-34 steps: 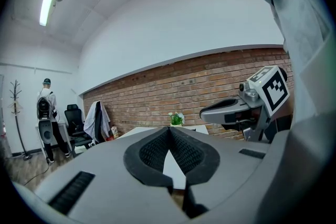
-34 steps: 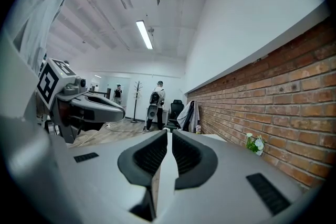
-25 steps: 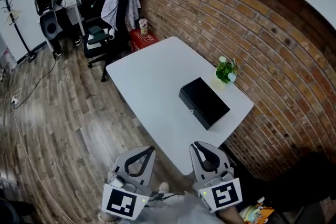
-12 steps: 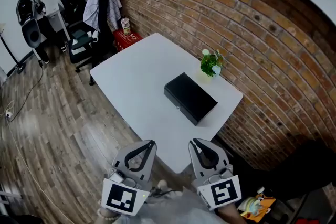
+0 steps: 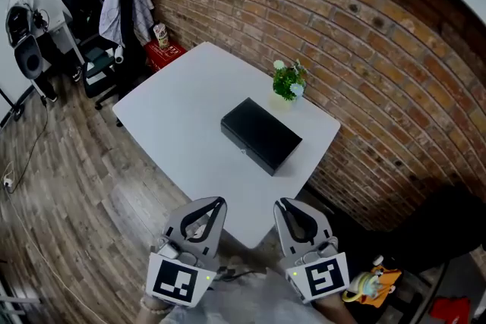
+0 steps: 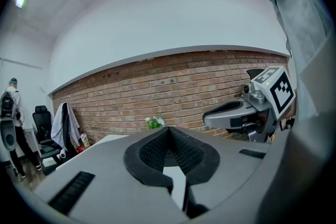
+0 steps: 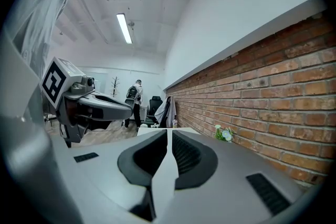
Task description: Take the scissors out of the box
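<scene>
A closed black box (image 5: 260, 134) lies on the white table (image 5: 182, 117), toward its right side. No scissors show in any view. Both grippers hang below the table's near edge, well short of the box. My left gripper (image 5: 215, 204) is shut with nothing in it, its pads meeting at the tip in its own view (image 6: 169, 129). My right gripper (image 5: 283, 206) is shut and empty as well (image 7: 168, 131). Each gripper view catches the other gripper beside it: the right gripper (image 6: 247, 110) and the left gripper (image 7: 89, 105).
A small potted plant (image 5: 288, 80) stands just behind the box near the brick wall (image 5: 364, 57). Office chairs, one draped with a jacket (image 5: 121, 0), and a red crate (image 5: 163, 51) sit past the table's far end. A person (image 5: 21, 7) stands far left on the wooden floor.
The head view has swung, so the table, box and plant sit further left and higher in the picture. Both grippers stay shut at the bottom of the view.
</scene>
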`<state>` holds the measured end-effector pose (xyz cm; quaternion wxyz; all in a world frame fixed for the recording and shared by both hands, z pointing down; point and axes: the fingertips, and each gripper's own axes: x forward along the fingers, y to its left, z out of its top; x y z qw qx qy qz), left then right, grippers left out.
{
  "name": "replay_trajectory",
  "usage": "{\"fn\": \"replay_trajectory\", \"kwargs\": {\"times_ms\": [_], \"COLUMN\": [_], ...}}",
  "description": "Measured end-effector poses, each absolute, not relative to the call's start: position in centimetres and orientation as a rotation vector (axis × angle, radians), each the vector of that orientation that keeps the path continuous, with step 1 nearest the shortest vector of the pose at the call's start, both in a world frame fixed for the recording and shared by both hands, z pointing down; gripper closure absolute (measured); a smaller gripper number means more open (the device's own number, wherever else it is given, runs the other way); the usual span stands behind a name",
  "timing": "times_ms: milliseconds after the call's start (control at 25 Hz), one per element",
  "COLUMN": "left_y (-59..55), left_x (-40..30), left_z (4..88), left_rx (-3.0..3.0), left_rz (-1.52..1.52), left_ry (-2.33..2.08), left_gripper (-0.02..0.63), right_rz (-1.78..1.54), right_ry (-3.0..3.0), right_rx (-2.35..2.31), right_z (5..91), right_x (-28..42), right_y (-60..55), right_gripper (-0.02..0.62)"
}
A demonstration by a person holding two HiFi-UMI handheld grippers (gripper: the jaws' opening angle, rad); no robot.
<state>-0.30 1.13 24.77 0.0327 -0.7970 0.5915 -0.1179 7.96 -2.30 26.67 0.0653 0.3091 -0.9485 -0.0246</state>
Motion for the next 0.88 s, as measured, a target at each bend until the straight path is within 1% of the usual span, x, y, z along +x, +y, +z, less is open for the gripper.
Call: {"fn": "replay_trajectory", "kwargs": {"times_ms": [320,880], "left_y": [-2.9,-9.8], "left_x": [-1.1,-4.9], "left_z": [26.5,30.1], "left_rx": [-2.545,-2.715], "left_rz": [-0.396,-0.465], "left_ry": [1.704,1.557], "left_gripper": [0.592,0.592], "right_rz": [-0.018,0.112], "right_ry": [-2.785,-2.667], "right_rx": [1.029,1.191], "right_z": [28.9,31.7], "right_x": [7.7,3.5], "right_y": [-5.1,-10.1], "right_gripper": [0.54,0.538]}}
